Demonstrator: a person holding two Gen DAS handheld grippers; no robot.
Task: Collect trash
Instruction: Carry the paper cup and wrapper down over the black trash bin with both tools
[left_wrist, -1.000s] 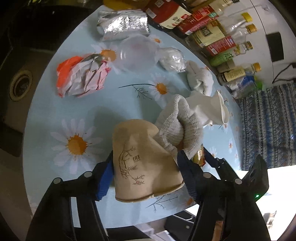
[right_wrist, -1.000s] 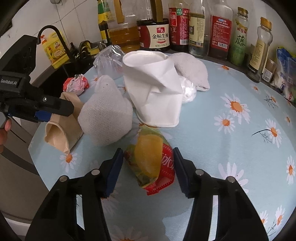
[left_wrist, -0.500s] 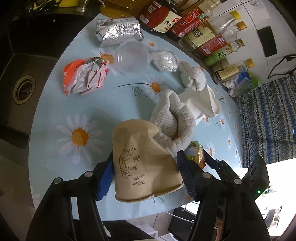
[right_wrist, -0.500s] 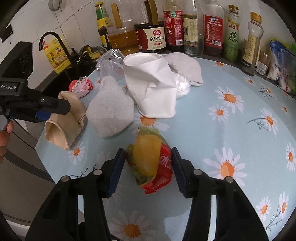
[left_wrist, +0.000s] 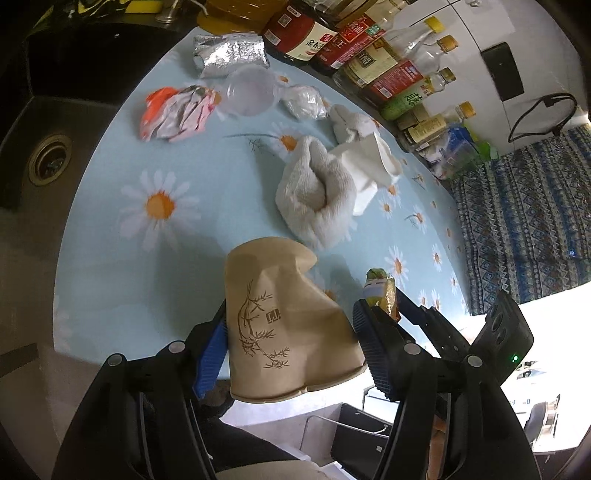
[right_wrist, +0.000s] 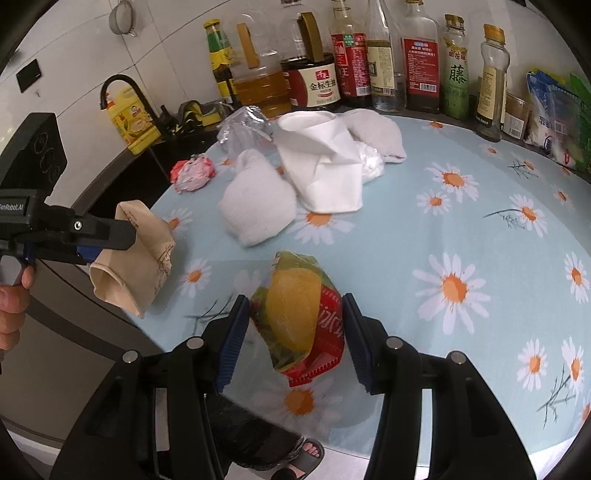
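- Trash is what's in both sets of tongs right now — the left tongs (left_wrist: 291, 332) are clamped on a crumpled tan paper cup (left_wrist: 284, 321), held over the near edge of the table (left_wrist: 110, 266), and the right tongs (right_wrist: 291, 332) are squeezing a yellow-and-red snack wrapper (right_wrist: 299, 314), also lifted just above the table edge.
- Looks like the carry-off step to me: both pieces are picked and need to go to a bin. I can't make out a bin for sure — there's a dark boxy thing on the floor below the table in the left view, might be it.
- Next move calls for keeping both grips firm while swinging clear of the table, since the cup is squashed and the wrapper is slippery.
- Still lying on the table: a grey knit cloth (right_wrist: 258, 203), a crushed white paper cup (right_wrist: 321, 166) touching it, another white cloth behind, a red-and-pink crumpled wrapper (right_wrist: 192, 173), a clear plastic cup (left_wrist: 251, 92), a clear plastic wad and a foil pack (left_wrist: 229, 55).
- Row of sauce and oil bottles (right_wrist: 369, 62) at the back — not trash, and nothing to bump into on the way out.
- A sandalled foot shows under the table, so watch the drop.
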